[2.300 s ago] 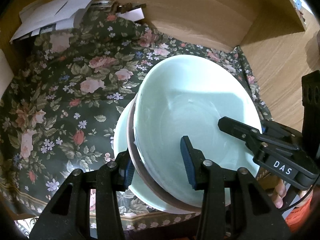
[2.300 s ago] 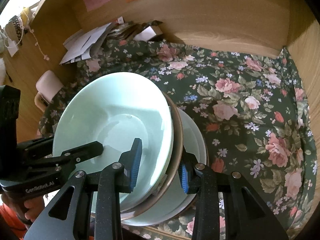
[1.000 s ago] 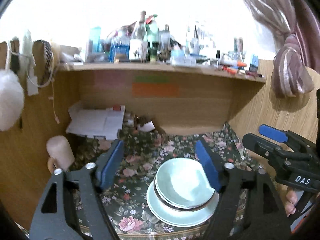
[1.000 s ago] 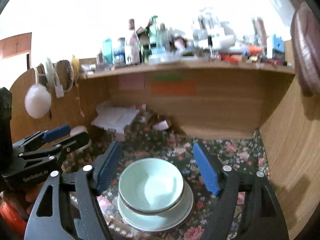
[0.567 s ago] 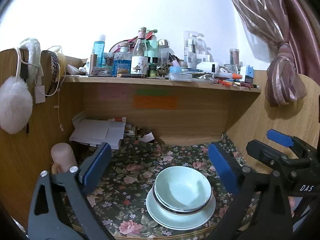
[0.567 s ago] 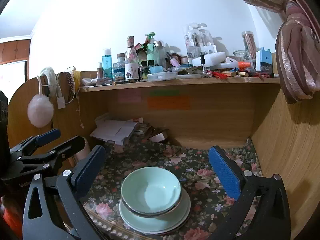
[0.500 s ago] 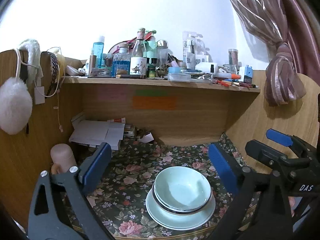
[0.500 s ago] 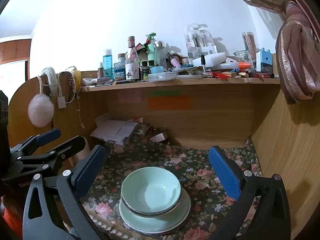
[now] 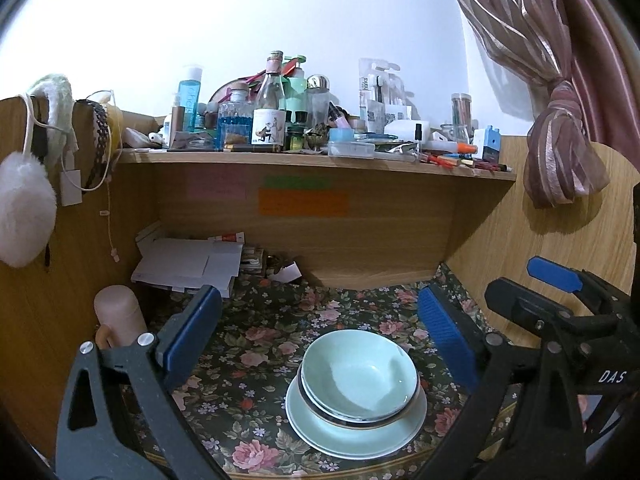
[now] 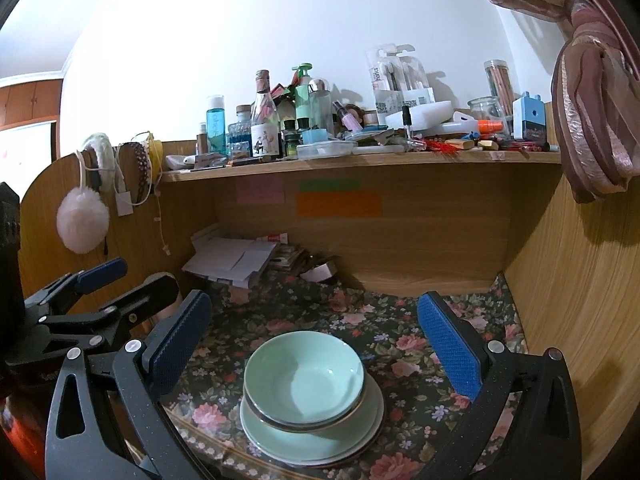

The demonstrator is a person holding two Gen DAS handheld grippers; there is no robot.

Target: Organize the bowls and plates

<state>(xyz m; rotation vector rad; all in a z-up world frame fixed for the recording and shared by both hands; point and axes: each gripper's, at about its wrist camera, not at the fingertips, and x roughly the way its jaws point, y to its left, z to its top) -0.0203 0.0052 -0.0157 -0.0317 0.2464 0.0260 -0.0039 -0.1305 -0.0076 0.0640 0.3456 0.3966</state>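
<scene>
We hold both tools back from a finished stack: a pale green bowl nested in a dark-rimmed bowl on a green plate, set on the flowered cloth inside the wooden desk nook. The left gripper and right gripper have just swung apart (blue pads wide, nothing between them), touching no dish. Bottles crowd the shelf above.

Green bowl stacked on plate, floral cloth; right gripper spread wide, empty.
</scene>
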